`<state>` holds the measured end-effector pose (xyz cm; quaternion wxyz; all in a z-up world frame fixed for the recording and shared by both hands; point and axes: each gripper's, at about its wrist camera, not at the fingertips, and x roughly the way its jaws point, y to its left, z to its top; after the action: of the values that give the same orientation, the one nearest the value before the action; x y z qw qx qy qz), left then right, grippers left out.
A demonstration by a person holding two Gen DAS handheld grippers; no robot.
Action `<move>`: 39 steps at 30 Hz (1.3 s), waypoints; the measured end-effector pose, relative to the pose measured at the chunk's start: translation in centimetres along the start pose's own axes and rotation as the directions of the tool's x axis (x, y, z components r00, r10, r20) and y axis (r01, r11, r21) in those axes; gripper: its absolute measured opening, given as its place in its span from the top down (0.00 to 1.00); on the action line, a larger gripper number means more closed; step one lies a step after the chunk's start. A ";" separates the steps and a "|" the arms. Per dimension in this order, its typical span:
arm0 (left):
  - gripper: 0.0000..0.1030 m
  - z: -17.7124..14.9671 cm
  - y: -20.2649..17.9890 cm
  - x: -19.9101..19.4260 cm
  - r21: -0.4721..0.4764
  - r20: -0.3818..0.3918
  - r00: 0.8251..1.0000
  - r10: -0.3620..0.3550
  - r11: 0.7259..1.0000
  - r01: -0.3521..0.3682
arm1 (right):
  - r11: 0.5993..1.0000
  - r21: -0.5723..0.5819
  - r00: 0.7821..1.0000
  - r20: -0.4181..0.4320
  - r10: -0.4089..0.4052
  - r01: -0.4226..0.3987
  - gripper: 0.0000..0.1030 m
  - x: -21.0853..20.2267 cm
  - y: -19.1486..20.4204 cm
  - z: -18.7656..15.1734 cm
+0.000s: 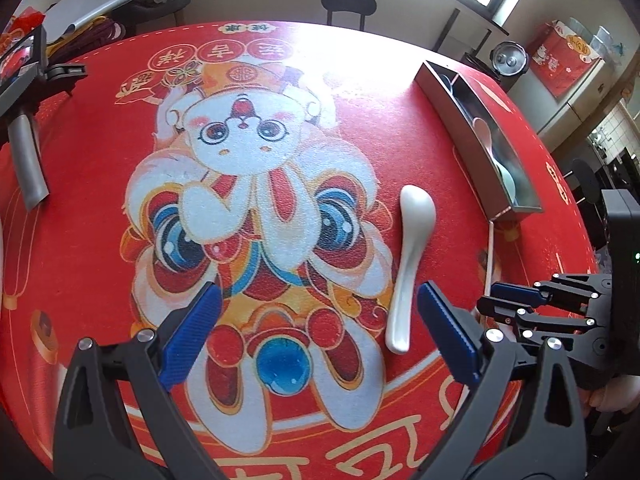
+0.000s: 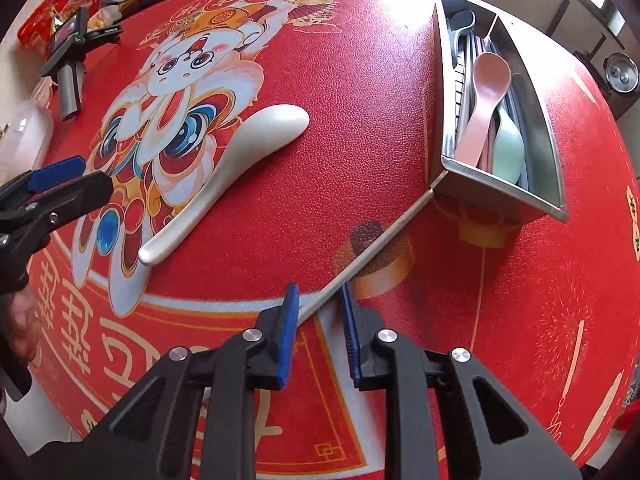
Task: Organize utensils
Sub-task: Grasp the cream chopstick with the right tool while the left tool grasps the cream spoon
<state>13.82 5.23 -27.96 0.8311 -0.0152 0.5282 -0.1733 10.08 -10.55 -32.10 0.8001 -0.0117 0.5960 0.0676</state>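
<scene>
A white ceramic spoon (image 1: 412,248) lies on the red printed mat, bowl away from me. My left gripper (image 1: 320,292) hangs open above the mat, with the spoon's handle just inside its right finger and touching neither pad. A thin pale chopstick (image 2: 372,248) runs from the corner of the steel utensil box (image 2: 436,100) down to my right gripper (image 2: 318,300). That gripper's blue pads are drawn in close on the chopstick's near end. A pink spoon (image 2: 484,92) and a green spoon (image 2: 508,144) lie in the box.
A phone on a black stand (image 2: 68,40) with a grey handle stands at the mat's far left, with snack packets (image 2: 44,16) and a clear bottle (image 2: 24,136) near it. A black stool (image 1: 348,4) is beyond the round table. A person's hand (image 2: 20,320) shows at the left.
</scene>
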 end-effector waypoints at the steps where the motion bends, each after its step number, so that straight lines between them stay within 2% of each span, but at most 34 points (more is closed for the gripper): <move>1: 0.07 -0.1 -0.4 0.1 0.014 -0.004 1.000 -0.009 1.000 0.009 | 1.000 0.003 1.000 0.003 0.006 -0.006 0.86 -0.3 -0.4 -0.5; 4: 0.09 -0.4 -1.7 0.7 0.054 -0.019 0.999 -0.031 0.998 0.032 | 0.999 0.021 0.999 0.010 0.036 -0.036 0.91 -0.9 -1.7 -1.5; 5: 0.14 -0.5 -2.1 1.0 0.068 -0.029 0.999 -0.037 0.997 0.039 | 0.999 0.027 0.999 0.012 0.042 -0.043 0.91 -1.0 -2.0 -1.6; 6: 0.23 -0.5 -2.5 1.3 0.082 -0.041 0.998 -0.041 0.996 0.045 | 0.998 0.032 0.999 0.015 0.048 -0.048 0.92 -1.1 -2.3 -1.8; 8: 0.32 -0.5 -3.2 2.0 0.103 -0.072 0.996 -0.046 0.993 0.054 | 0.998 0.039 0.999 0.020 0.049 -0.050 0.93 -1.1 -2.5 -1.8; 13: 0.44 -0.4 -4.5 3.5 0.131 -0.113 0.991 -0.067 0.988 0.082 | 0.997 0.051 0.998 0.021 0.051 -0.052 0.93 -0.5 -2.2 -1.0; 18: 0.61 0.5 -4.9 4.7 0.118 -0.120 0.990 -0.072 0.989 0.086 | 0.995 0.062 0.997 0.025 0.073 -0.074 0.93 -0.5 -2.8 -1.4; 23: 0.63 2.7 -4.4 5.6 0.042 -0.099 0.987 -0.127 0.990 0.131 | 0.996 0.040 0.997 0.033 0.076 -0.078 0.93 -0.6 -2.8 -1.7; 25: 0.63 3.4 -4.4 6.3 0.025 -0.103 0.987 -0.127 0.991 0.130 | 0.997 0.028 0.997 0.036 0.075 -0.076 0.93 -0.6 -2.7 -1.6; 31: 0.64 4.4 -6.4 7.4 0.104 -0.092 0.992 -0.092 0.989 0.101 | 0.997 0.012 0.996 0.041 0.080 -0.081 0.93 -0.6 -2.7 -1.7; 32: 0.76 4.4 -6.5 7.4 0.103 -0.098 0.988 -0.118 0.986 0.128 | 0.996 0.012 0.996 0.041 0.083 -0.084 0.93 -0.6 -2.8 -1.7; 34: 0.76 4.3 -6.7 7.5 0.097 -0.101 0.987 -0.129 0.986 0.139 | 0.996 0.014 0.995 0.041 0.089 -0.089 0.93 -0.6 -2.8 -1.7; 39: 0.86 3.5 -8.3 6.5 0.179 -0.100 0.986 -0.132 0.973 0.148 | 0.995 0.019 0.994 0.042 0.100 -0.101 0.93 -0.6 -3.0 -1.7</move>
<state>17.16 -5.06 -30.38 0.7907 0.0327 0.5431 -0.2806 8.67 -13.80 -32.20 0.8078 0.0284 0.5800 0.1018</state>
